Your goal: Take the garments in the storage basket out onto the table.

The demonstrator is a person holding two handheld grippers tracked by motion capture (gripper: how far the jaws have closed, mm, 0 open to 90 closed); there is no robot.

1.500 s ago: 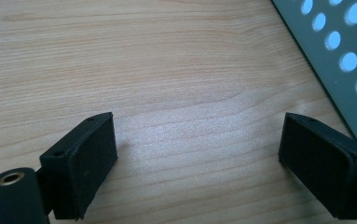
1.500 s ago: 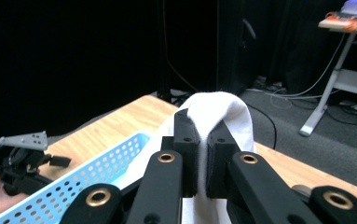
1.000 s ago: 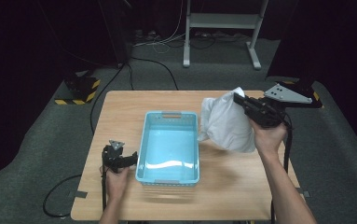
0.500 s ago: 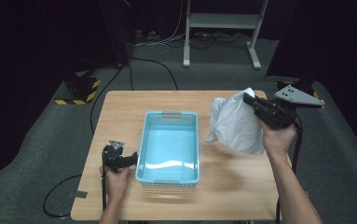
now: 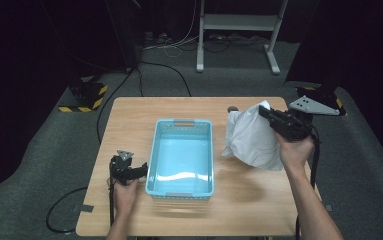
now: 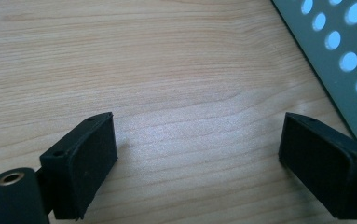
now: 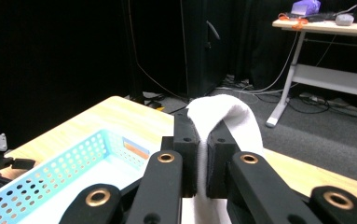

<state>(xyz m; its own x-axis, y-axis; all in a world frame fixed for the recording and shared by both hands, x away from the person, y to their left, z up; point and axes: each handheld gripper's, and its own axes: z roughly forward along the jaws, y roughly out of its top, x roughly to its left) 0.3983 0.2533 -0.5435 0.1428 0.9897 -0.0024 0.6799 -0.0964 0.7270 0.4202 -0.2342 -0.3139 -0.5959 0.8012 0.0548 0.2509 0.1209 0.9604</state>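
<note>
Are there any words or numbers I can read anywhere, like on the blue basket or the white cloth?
No text can be read in these pictures.
The label patch on the blue basket, at its far rim: too small and blurred to read.
The white cloth held in the right gripper: plain, no writing.
The yellow-and-black striped block on the floor: a warning pattern, no words.

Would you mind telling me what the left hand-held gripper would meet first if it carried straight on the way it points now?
Probably the bare wooden table: the left hand-held gripper looks down at it with open jaws. The blue basket lies off to one side of that line, though depth is hard to judge.
</note>
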